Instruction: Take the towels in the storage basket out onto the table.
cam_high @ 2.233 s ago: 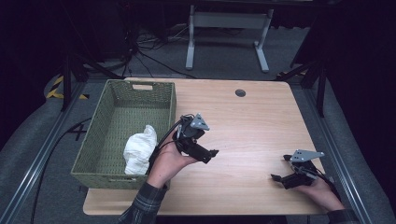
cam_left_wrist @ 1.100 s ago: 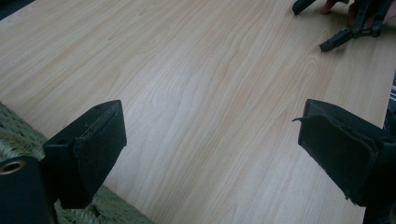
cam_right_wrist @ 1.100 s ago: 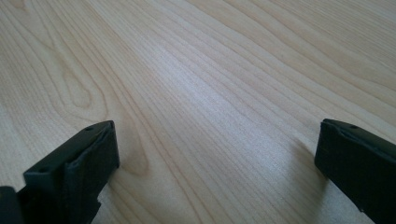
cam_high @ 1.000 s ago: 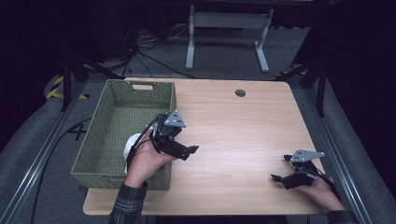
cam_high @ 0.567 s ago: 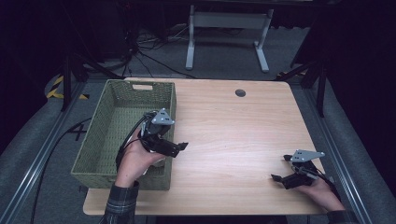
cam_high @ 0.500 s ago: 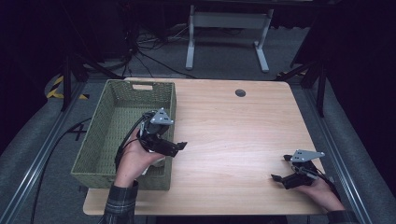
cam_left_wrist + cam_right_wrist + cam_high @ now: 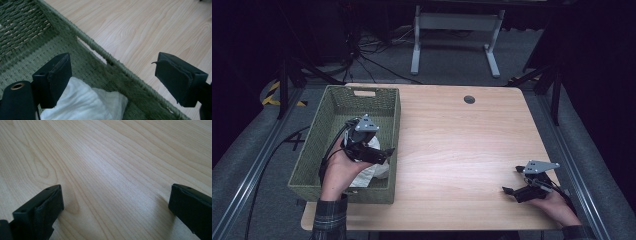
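A green woven basket (image 7: 394, 130) stands on the left half of the wooden table (image 7: 462, 140). A white cloth (image 7: 373, 171) lies crumpled inside it near the front right corner. My left gripper (image 7: 384, 153) hovers over that cloth, pointing toward the basket's right wall. In the left gripper view the left gripper (image 7: 112, 75) is open, its jaws have just been closing a little, and nothing is pressed between them; the cloth (image 7: 85, 105) lies below, beside the basket rim (image 7: 100, 50). My right gripper (image 7: 510, 180) rests open on the table at the front right, over bare wood (image 7: 115, 205).
A dark round grommet hole (image 7: 469, 99) sits near the table's far edge. A white metal stand (image 7: 455, 30) and cables lie on the floor behind the table. Bare wood stretches between the basket and my right hand.
My left hand has carried its gripper leftward from above the table, across the basket's right wall, to above the white cloth. The right gripper has stayed where it was.
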A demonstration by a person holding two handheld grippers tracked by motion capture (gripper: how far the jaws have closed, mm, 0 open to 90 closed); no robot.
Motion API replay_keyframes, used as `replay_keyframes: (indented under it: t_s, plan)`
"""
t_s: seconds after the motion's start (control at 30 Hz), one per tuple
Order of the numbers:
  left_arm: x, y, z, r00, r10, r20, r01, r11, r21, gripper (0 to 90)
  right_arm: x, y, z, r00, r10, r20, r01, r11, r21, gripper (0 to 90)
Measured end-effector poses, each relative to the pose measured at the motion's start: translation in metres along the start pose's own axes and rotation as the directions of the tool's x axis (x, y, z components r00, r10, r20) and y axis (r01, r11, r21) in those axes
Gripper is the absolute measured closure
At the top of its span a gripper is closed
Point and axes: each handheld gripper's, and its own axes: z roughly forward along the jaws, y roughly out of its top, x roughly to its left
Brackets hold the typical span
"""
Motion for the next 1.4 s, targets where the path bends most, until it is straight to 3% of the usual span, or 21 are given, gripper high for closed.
replay_keyframes:
  t_s: [0.4,0.53,0.57,0.63,0.83,1.1,1.33,1.37,1.4]
  plan:
    - [0.017,-0.017,0.007,0.9975,-0.042,-0.056,0.045,0.9968,0.066,14.6,0.0,0.0,0.0,1.0,0.0,0.0,0.0,1.0,0.0,0.0]
    - [0.021,-0.022,0.013,0.9964,-0.051,-0.068,0.058,0.9928,0.105,14.5,0.0,0.0,0.0,1.0,0.0,0.0,0.0,1.0,0.0,0.0]
    - [0.023,-0.023,0.014,0.9967,-0.037,-0.071,0.045,0.9925,0.114,14.5,0.0,0.0,0.0,1.0,0.0,0.0,0.0,1.0,0.0,0.0]
    - [0.024,-0.026,0.018,0.9956,-0.061,-0.072,0.07,0.9898,0.124,14.5,0.0,0.0,0.0,1.0,0.0,0.0,0.0,1.0,0.0,0.0]
    - [0.029,-0.032,0.029,0.996,-0.048,-0.075,0.061,0.9812,0.183,14.4,0.0,0.0,0.0,1.0,0.0,0.0,0.0,1.0,0.0,0.0]
    - [0.033,-0.039,0.044,0.9968,-0.047,-0.065,0.062,0.9663,0.25,13.8,0.0,0.0,0.0,1.0,0.0,0.0,0.0,1.0,0.0,0.0]
    - [0.034,-0.045,0.059,0.9977,-0.043,-0.052,0.058,0.9427,0.329,13.7,0.0,0.0,0.0,1.0,0.0,0.0,0.0,1.0,0.0,0.0]
    - [0.034,-0.045,0.059,0.9977,-0.043,-0.052,0.058,0.9427,0.329,13.8,0.0,0.0,0.0,1.0,0.0,-0.001,0.0,1.0,0.0,0.0]
    - [0.034,-0.046,0.06,0.9976,-0.043,-0.054,0.059,0.9372,0.344,13.8,0.0,0.0,0.0,1.0,0.0,-0.001,0.0,1.0,0.0,0.0]
